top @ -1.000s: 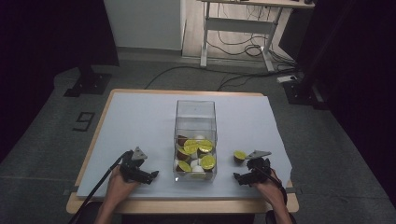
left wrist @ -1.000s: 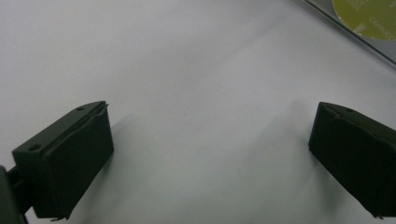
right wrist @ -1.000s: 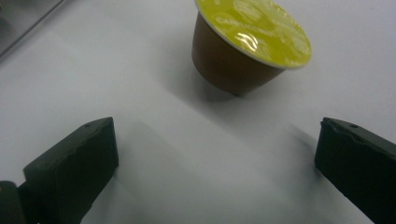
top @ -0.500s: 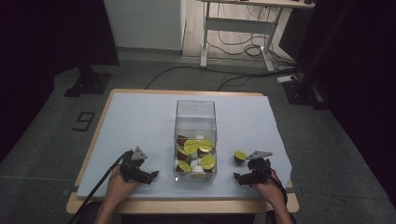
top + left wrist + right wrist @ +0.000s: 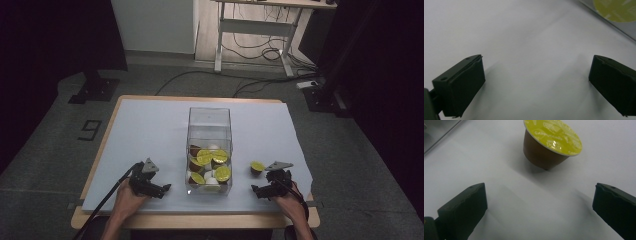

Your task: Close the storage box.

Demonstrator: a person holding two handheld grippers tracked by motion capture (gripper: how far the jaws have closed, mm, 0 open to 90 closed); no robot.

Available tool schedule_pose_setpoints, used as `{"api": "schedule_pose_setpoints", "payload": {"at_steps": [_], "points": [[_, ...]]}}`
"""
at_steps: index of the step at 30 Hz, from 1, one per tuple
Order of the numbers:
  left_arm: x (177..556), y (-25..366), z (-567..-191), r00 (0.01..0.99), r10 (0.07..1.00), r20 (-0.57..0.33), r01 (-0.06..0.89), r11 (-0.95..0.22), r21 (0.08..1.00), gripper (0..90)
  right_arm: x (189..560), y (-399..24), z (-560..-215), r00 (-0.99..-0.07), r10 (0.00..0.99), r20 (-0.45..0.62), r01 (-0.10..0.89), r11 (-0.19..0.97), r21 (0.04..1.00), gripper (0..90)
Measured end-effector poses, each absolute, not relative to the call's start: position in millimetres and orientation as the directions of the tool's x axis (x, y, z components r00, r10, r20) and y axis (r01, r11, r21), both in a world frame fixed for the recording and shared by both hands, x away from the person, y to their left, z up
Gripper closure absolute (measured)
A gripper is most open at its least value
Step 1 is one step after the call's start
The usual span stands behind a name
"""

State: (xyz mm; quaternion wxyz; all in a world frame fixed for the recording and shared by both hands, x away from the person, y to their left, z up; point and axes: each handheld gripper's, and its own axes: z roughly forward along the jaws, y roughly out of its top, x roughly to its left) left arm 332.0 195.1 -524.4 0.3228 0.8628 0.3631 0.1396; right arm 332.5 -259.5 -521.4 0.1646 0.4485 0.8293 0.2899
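Capsule stands lid-up on the white surface, right of centre in the high view, just beside my right tool, presumably staged for loading into the clear box at centre. Both tools rest low with jaws spread wide and hold nothing; my left tool faces bare surface.
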Motion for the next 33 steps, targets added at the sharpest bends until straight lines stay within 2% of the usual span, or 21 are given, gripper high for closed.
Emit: {"api": "schedule_pose_setpoints", "payload": {"at_steps": [9,13,23,33], "points": [[322,192,-510,0.727,0.686,-0.041,0.504,-0.492,0.71,0.0,328,-258,-508,-0.54,0.841,-0.022,0.618,0.414,0.668,0.1],[316,190,-502,0.736,0.676,-0.027,0.474,-0.487,0.734,0.0,325,-256,-502,-0.549,0.836,-0.021,0.596,0.409,0.691,0.2],[306,179,-491,0.774,0.632,-0.03,0.43,-0.491,0.758,0.0,316,-245,-487,-0.596,0.803,0.0,0.537,0.399,0.743,0.6],[297,170,-483,0.806,0.59,-0.049,0.4,-0.481,0.78,0.9,311,-230,-481,-0.651,0.759,0.018,0.509,0.418,0.752,0.9]]}}
